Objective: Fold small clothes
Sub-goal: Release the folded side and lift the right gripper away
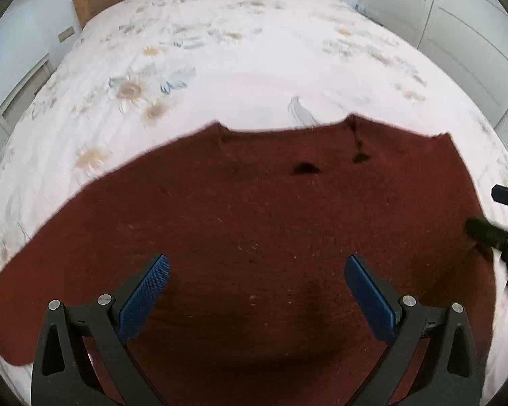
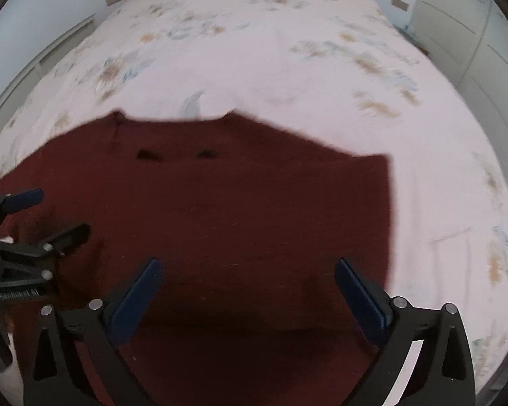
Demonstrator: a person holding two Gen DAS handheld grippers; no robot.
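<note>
A dark red knit sweater (image 1: pixel 254 216) lies spread flat on the bed, neckline toward the headboard; it also shows in the right wrist view (image 2: pixel 240 209). My left gripper (image 1: pixel 257 267) is open and empty, its blue pads hovering over the sweater's lower left part. My right gripper (image 2: pixel 247 267) is open and empty over the sweater's lower right part. The left sleeve stretches out to the left (image 1: pixel 44 270). The right side has a straight edge (image 2: pixel 391 223). Each gripper shows at the edge of the other's view: the right gripper (image 1: pixel 487 213) and the left gripper (image 2: pixel 62 213), both open.
The bed (image 1: pixel 240 54) has a white cover with a faded flower print and a wooden headboard (image 1: pixel 84 3) at the far end. White wardrobe doors (image 1: pixel 457 27) stand to the right. A white radiator or shelf (image 1: pixel 13 101) runs along the left wall.
</note>
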